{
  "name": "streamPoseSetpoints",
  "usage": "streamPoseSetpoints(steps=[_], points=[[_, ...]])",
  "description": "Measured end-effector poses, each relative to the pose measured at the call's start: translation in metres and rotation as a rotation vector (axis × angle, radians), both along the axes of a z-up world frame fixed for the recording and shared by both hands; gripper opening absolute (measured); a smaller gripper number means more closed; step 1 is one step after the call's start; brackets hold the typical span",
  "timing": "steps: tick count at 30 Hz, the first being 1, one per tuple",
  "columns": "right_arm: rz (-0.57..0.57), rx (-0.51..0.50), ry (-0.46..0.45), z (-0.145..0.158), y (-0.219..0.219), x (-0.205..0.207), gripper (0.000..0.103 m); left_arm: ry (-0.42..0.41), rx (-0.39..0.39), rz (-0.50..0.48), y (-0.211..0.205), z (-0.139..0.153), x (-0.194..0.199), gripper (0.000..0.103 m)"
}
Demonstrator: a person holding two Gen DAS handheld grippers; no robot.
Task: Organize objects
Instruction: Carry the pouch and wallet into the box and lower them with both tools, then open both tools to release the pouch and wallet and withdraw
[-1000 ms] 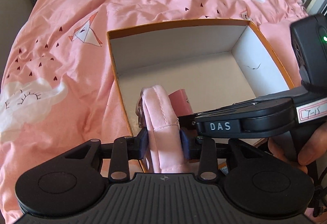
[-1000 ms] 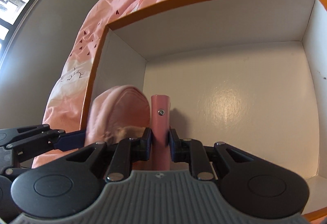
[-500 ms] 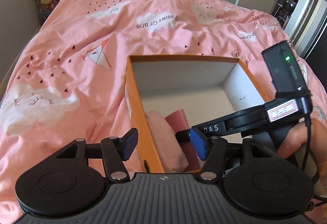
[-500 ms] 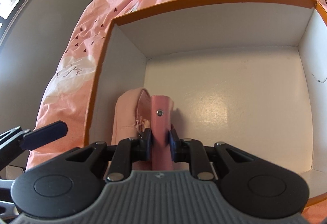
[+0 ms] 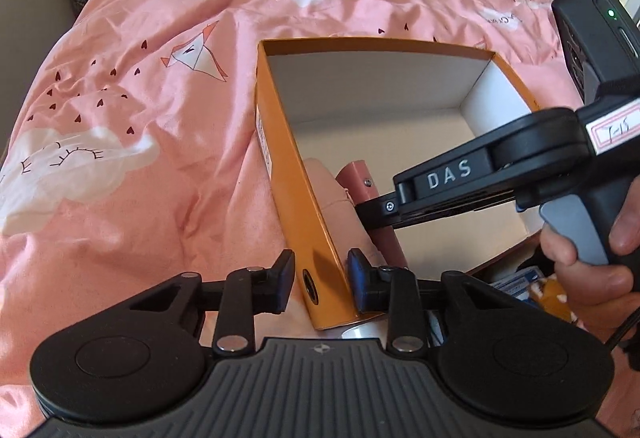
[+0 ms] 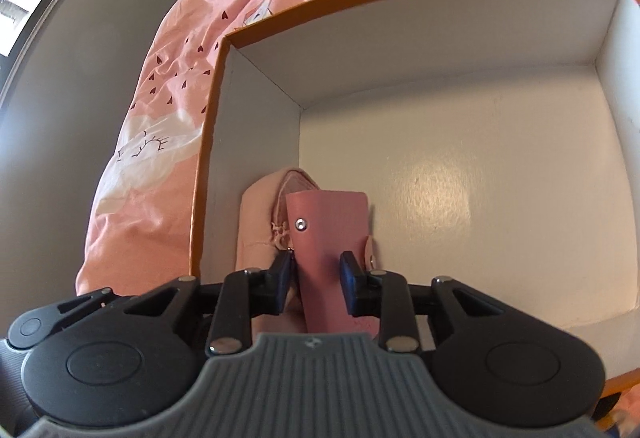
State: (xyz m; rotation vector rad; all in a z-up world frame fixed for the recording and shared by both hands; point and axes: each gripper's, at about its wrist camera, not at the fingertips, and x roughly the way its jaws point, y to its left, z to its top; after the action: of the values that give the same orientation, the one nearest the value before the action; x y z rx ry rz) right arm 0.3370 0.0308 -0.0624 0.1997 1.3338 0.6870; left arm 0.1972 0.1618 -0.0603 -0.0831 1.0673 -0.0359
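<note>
The left tongs (image 5: 318, 280) are spread, straddling the near wall of the orange box (image 5: 298, 206) on the bed (image 5: 120, 118). The right tongs (image 6: 316, 280) are spread around a pink leather case (image 6: 328, 234) (apparently not pinching it), leaning beside a soft pink pouch (image 6: 260, 218) in the box's near-left corner.

The box (image 5: 304, 206) just ahead of the left gripper (image 5: 318, 280) looks like cardboard, smooth orange outside, its white floor faintly glossy where the light catches. Between the right gripper's (image 6: 316, 278) jaws lies a pink leather-like pouch (image 6: 328, 234), smooth and matt, with a small shiny metal stud. Beside it to the left lies a soft pink cloth pouch (image 6: 258, 222). The bedcover (image 5: 120, 118) around the box is creased, matt printed cotton-like cloth.
</note>
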Motion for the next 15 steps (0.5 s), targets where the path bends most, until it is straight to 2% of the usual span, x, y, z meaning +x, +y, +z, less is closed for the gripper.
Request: streamPoseSetpoints(steps=[3,6,9,11,14,15], points=[[-0.012,0.046,0.045,-0.005,-0.005,0.0,0.031,-0.009,0.076,-0.024,-0.005,-0.002,-0.002,0.034],[-0.001,0.061,0.059,-0.01,-0.006,-0.004,0.03,-0.005,0.101,-0.04,-0.004,-0.003,-0.002,0.032],[0.008,0.053,0.067,-0.017,-0.002,-0.007,0.025,0.009,0.12,-0.055,-0.003,-0.008,-0.001,0.027],[0.014,0.054,0.075,-0.023,0.003,-0.009,0.025,0.021,0.111,-0.059,0.0,-0.015,-0.001,0.019],[0.028,0.043,0.079,-0.029,0.01,-0.011,0.025,0.027,0.062,-0.052,0.01,-0.025,-0.004,0.016],[0.036,0.038,0.076,-0.031,0.012,-0.012,0.025,0.024,0.038,-0.051,0.013,-0.028,-0.006,0.012]])
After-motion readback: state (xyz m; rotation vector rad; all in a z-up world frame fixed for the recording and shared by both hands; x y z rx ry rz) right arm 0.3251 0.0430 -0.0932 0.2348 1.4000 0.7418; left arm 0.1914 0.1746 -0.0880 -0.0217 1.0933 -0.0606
